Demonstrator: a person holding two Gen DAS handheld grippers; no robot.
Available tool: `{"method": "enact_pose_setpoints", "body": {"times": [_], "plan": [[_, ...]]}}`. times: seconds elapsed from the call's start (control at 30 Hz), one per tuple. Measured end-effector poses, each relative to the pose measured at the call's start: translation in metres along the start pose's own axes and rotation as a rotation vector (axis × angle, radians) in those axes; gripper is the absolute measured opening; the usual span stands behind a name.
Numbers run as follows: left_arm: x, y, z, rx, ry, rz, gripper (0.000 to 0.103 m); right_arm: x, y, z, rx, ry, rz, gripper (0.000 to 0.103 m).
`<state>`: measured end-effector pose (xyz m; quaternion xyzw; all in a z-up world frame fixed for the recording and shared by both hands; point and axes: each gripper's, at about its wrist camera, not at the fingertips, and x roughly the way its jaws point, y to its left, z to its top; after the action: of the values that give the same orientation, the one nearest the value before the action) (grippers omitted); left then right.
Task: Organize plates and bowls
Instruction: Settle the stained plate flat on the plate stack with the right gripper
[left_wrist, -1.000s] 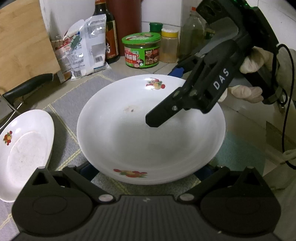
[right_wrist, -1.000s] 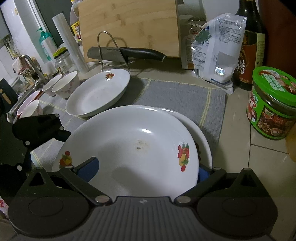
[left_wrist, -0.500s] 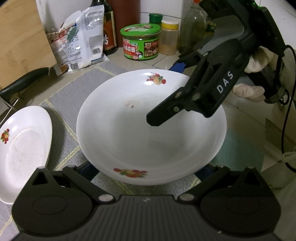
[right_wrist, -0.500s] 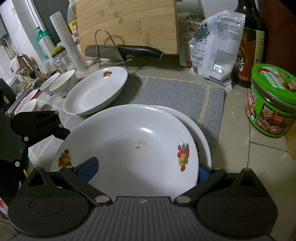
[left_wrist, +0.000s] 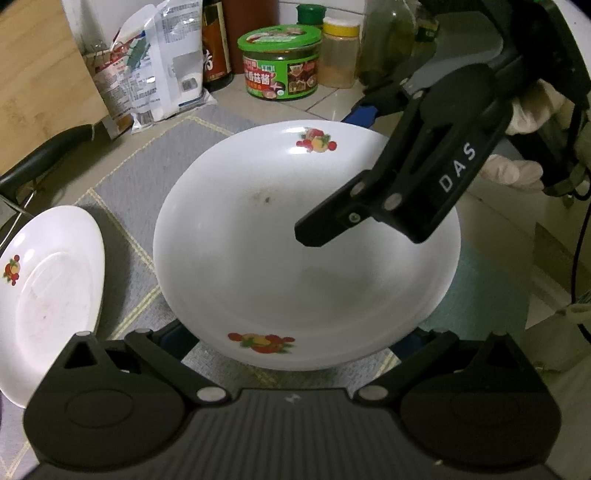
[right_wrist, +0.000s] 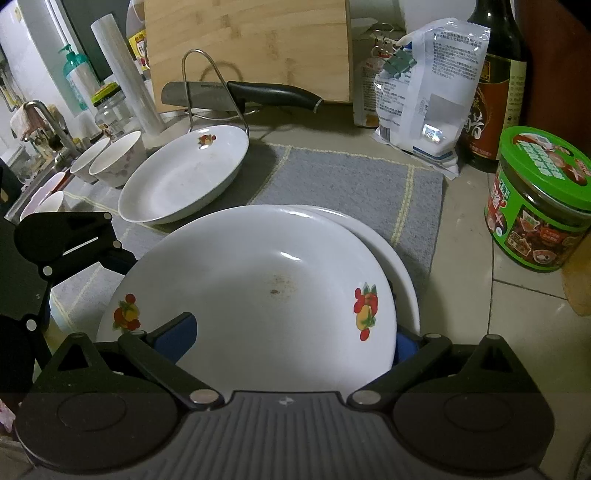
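Both jaws spread around stacked plates (right_wrist: 258, 295) — third plate (right_wrist: 177, 184), jar (right_wrist: 535, 206) nearby.

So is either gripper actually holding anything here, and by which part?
Cannot be told. The left gripper and the right gripper each straddle the top plate at its rim, a finger either side, but contact is hidden.

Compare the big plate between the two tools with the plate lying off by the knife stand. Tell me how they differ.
The big plate sits on top of another plate; the far plate is tilted, one edge propped at the wire knife stand.
The big plate has fruit prints on two sides; the far plate shows one.
The big plate has a brown smudge in its middle; the far plate shows none.
Both are white, deep, with the same fruit print.
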<state>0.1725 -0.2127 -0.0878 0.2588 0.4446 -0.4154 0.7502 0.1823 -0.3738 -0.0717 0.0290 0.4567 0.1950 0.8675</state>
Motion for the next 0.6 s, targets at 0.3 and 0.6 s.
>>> {"method": "enact_pose_setpoints", "body": {"times": [0.3, 0.6], "plan": [[0.0024, -0.0006, 0.0033, 0.002, 0.029, 0.003, 0.102, -0.0015, -0.0002, 0.001, 0.014, 0.012, -0.005, 0.103], [0.0055, 0.001, 0.0028, -0.005, 0.037, 0.014, 0.102, -0.0069, -0.0042, 0.0005, 0.044, 0.005, 0.007, 0.103]]}}
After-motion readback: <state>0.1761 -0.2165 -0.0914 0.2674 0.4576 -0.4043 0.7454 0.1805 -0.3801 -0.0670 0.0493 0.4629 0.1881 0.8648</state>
